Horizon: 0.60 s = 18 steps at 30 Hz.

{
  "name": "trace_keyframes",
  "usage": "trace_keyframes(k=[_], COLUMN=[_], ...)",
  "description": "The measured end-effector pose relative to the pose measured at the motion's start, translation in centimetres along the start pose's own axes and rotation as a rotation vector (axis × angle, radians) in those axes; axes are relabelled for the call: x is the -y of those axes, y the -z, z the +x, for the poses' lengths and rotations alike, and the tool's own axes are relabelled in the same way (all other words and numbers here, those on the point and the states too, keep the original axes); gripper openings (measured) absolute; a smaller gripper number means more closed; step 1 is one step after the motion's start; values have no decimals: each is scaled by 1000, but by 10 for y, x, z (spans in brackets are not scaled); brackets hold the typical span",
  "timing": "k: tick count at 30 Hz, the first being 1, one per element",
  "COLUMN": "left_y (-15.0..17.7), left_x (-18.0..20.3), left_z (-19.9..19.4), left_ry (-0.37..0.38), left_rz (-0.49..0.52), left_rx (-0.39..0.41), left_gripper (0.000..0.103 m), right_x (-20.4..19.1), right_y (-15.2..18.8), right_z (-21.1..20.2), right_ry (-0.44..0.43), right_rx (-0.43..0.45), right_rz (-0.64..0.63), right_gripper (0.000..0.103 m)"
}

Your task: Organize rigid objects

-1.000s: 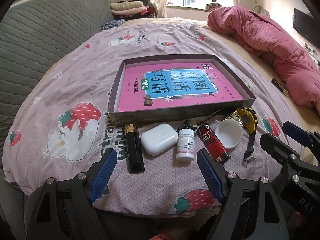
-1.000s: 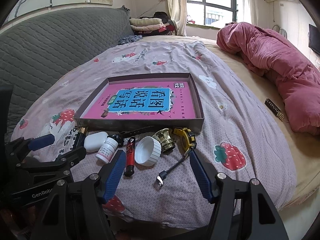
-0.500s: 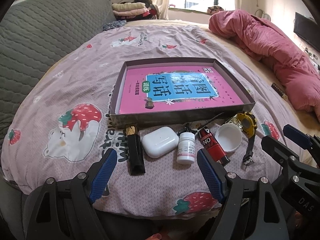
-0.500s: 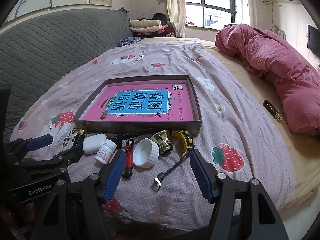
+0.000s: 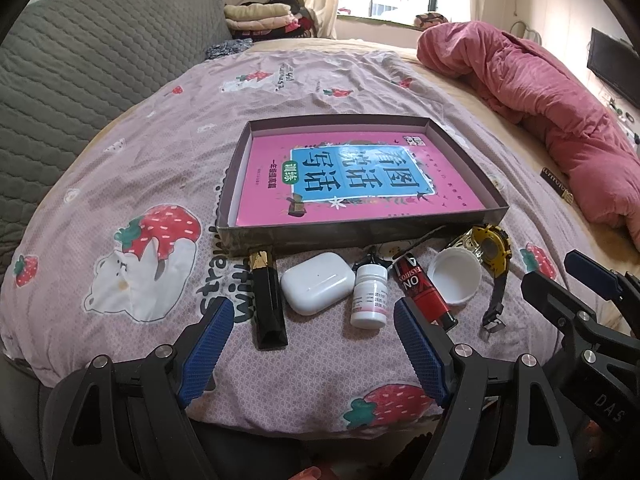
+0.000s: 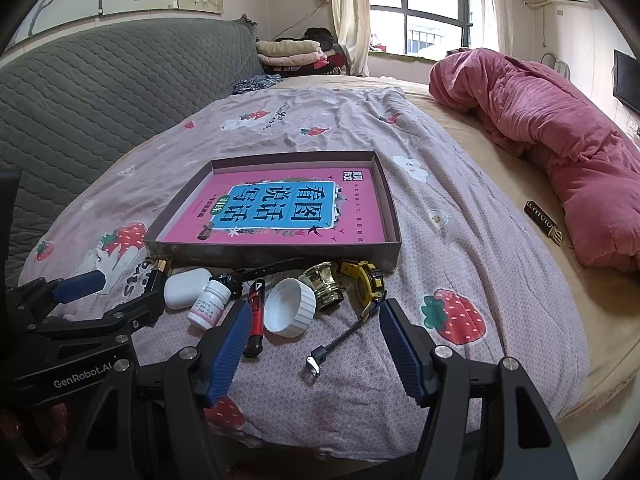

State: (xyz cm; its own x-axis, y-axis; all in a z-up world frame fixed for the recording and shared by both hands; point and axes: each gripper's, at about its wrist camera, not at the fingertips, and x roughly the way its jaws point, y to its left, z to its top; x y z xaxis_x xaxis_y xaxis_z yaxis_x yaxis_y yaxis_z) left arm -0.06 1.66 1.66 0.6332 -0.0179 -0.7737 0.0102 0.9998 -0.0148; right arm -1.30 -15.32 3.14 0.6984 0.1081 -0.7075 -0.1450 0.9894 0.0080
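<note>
Pink fills the shallow box (image 5: 362,236) lying on the bedspread (image 5: 152,152): one book (image 5: 352,180) lies flat inside it, and nothing else is in there. Compared with a second ago the small things lie just as they did, in a row along the box's near wall. Only the two views have shifted a little, with the box sitting slightly lower in the left wrist view; neither gripper has closed.

Counted from the left end of the row: one black tube with a gold cap (image 5: 267,300) touching the box's near left corner, one white earbud case (image 5: 318,282) just beside it, one small white pill bottle (image 5: 370,295), one red lighter (image 5: 423,290), one upturned white lid (image 5: 455,276), one brass-coloured jar (image 6: 324,284) seen clearly only from the right wrist, and one yellow watch (image 5: 493,250) near the box's near right corner, its dark strap trailing toward the bed's near edge. A thin dark strap or cord lies along the box wall behind the bottle; what it belongs to is unclear.

The left gripper (image 5: 314,326) hangs spread wide and empty above the bed's near edge, short of the tube and lighter. The right gripper (image 6: 314,324) is likewise spread and empty, with the watch strap's buckle between its fingers' line of sight.
</note>
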Motion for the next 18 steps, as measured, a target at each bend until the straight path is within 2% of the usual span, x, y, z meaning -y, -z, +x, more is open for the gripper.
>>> trace_keyframes(k=[18], left_y=[2], left_x=[-15], left_z=[10], left_ry=[4], left_rz=[-43], left_rx=[-39], left_gripper=[83], right_x=[5], right_y=[1], right_z=[3], right_ry=[14], right_rx=[-5], right_rz=[8], right_gripper=[66])
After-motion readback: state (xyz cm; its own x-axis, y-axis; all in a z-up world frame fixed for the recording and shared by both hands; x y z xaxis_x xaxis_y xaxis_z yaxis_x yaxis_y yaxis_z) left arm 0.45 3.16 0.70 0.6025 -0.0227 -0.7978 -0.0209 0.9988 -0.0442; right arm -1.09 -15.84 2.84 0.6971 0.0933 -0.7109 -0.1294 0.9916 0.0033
